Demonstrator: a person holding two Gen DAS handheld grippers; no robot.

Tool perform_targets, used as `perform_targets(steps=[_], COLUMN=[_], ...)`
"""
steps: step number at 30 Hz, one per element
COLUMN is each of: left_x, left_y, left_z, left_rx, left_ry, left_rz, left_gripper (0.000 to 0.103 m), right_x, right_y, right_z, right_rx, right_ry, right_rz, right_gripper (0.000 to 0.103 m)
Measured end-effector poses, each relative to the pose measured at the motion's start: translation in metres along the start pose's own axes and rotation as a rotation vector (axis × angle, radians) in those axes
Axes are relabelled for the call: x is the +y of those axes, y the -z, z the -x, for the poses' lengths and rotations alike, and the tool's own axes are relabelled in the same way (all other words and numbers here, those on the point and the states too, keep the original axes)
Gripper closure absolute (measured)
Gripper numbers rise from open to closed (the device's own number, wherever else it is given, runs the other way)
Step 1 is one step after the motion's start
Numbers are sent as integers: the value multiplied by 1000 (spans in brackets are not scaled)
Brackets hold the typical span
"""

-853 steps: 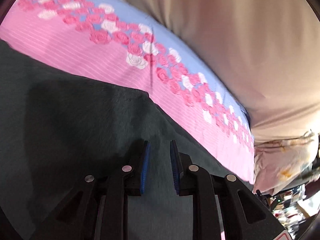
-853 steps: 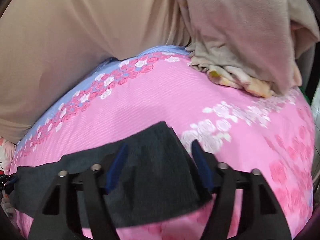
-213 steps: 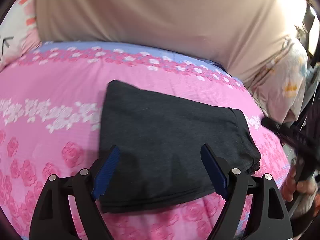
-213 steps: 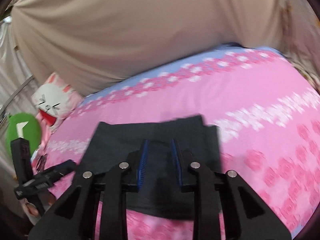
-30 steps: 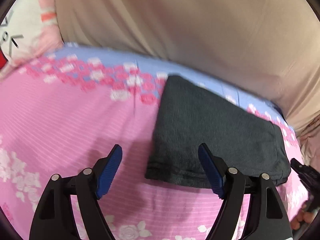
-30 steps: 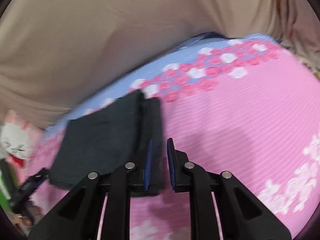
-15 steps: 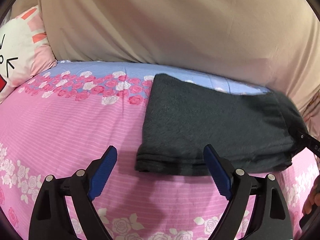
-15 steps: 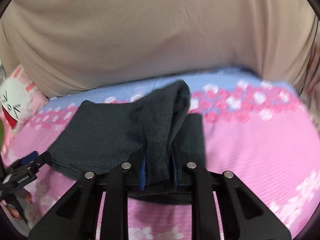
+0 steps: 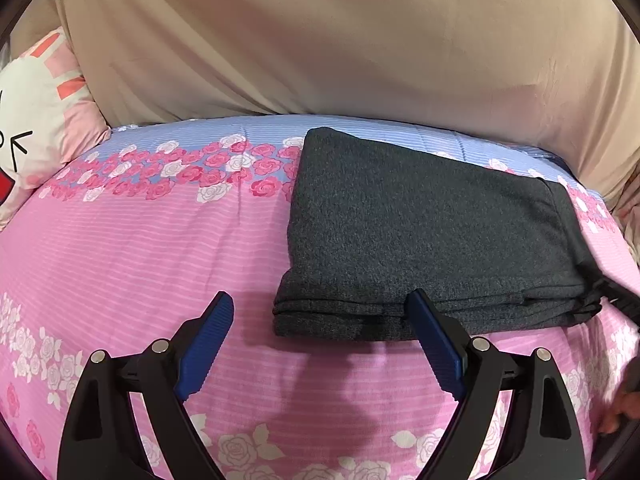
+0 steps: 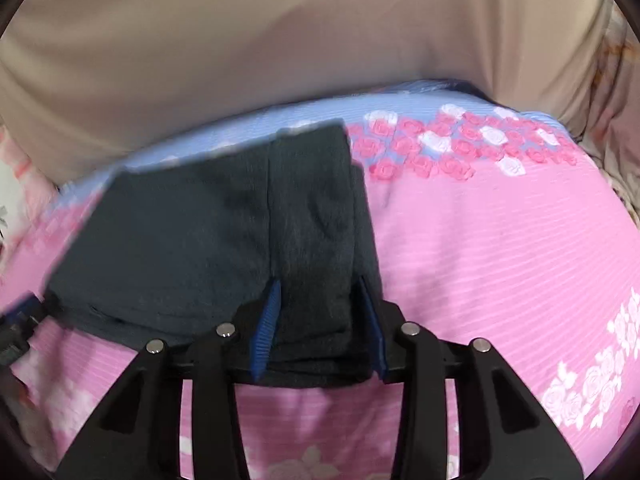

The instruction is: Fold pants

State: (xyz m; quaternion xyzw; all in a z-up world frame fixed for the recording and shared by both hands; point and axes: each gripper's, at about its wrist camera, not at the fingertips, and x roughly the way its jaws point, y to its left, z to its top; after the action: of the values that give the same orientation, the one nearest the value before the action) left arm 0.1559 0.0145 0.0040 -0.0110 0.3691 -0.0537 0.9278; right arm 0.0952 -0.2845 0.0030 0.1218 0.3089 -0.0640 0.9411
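While the dark grey pants (image 9: pixel 420 236) lie folded into a thick rectangle on the bed (image 9: pixel 140 248), both grippers are low over the pink cover with its rows of roses. The folded pile sits toward the far side of the bed, its far corner reaching the blue stripe just before the beige sheet (image 9: pixel 340 40) that hangs behind.

The left gripper (image 9: pixel 320 344) has its jaws spread wide and holds nothing. Its right blue pad (image 9: pixel 436 344) stands in front of the near edge of the pile, and I cannot tell if it touches the cloth; the left one is over bare cover, so only the near left corner of the pile falls in the gap.

The right gripper (image 10: pixel 318 320) is at the other end of the pile. Its jaws have just been opening and now stand partly apart, with a band of the grey cloth between the pads (image 10: pixel 266 324). The cloth fills the gap and lies flat, but whether the pads press it I cannot say.

At the left of the bed rests a white and pink cartoon pillow (image 9: pixel 36 120).
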Motion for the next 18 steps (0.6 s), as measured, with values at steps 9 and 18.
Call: perform_targets(steps=[9, 18], left_x=[0, -10], left_y=[2, 37], left_z=[11, 68], left_rx=[-63, -230], left_ry=[-29, -53], left_rz=[-3, -47], left_gripper=[17, 10], right_x=[14, 19], right_y=[45, 72], right_z=[38, 70], right_rx=[-41, -54], right_ry=[101, 107], right_rz=[81, 67], right_gripper=[29, 5])
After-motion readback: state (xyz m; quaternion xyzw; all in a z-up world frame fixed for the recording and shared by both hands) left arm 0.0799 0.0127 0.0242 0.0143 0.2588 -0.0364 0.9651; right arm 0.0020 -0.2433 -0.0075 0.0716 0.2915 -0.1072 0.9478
